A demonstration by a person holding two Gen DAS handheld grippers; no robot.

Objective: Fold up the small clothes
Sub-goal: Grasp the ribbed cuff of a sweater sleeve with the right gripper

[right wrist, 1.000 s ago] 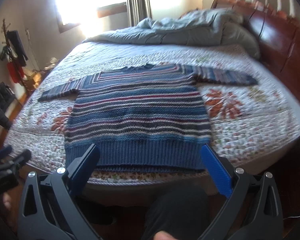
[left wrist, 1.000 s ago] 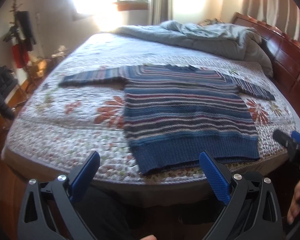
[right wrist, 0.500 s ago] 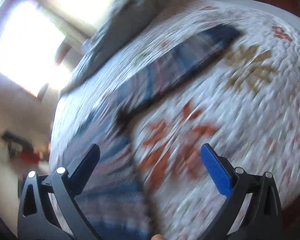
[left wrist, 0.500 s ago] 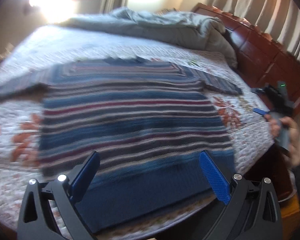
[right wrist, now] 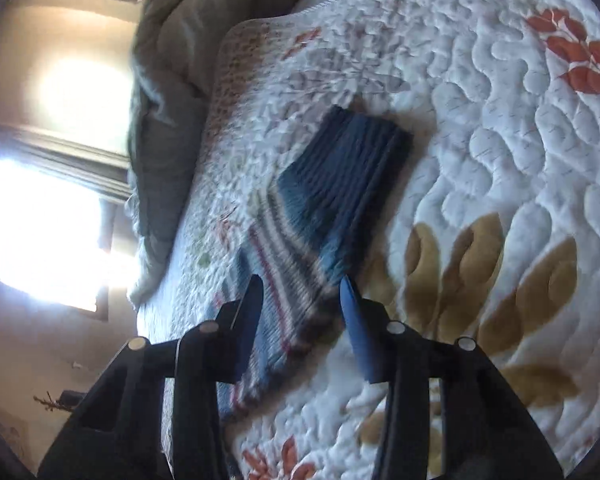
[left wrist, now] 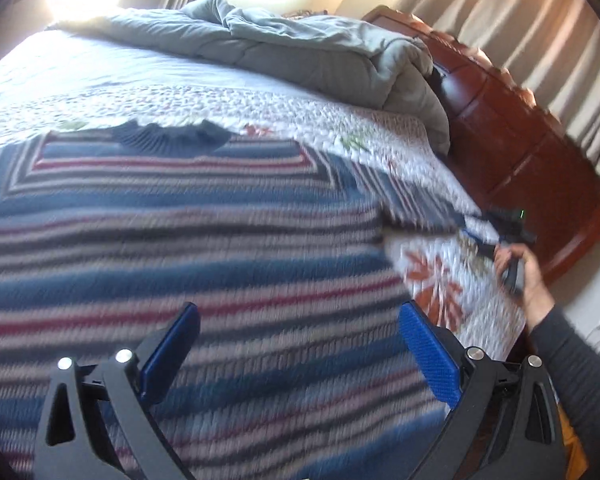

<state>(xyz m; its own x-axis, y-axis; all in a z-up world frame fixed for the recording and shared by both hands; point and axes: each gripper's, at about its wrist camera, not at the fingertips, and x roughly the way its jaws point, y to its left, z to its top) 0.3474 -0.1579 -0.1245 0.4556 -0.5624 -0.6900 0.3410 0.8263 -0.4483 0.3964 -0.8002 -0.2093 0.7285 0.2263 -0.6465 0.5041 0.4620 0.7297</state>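
A blue knit sweater (left wrist: 180,240) with red, white and grey stripes lies spread flat on the quilted bedspread (left wrist: 284,108). My left gripper (left wrist: 300,344) hovers over its lower body, open, with nothing between the pads. In the right wrist view, the right sleeve (right wrist: 340,184) with its dark blue cuff runs between the fingers of my right gripper (right wrist: 300,308). Those jaws are closing around the sleeve and have not clamped it. The left wrist view shows the right gripper (left wrist: 488,236) at the sleeve's end, held in a hand (left wrist: 524,276).
A rumpled grey duvet (left wrist: 320,52) lies at the head of the bed. The red-brown wooden headboard (left wrist: 520,152) runs along the right side, with beige curtains (left wrist: 520,24) behind. A bright window (right wrist: 40,232) glares on the left of the right wrist view.
Both grippers have moved in from the foot of the bed. The left one now hangs over the sweater's body. The right one swung to the right sleeve, rolled, and narrowed its jaws around it.
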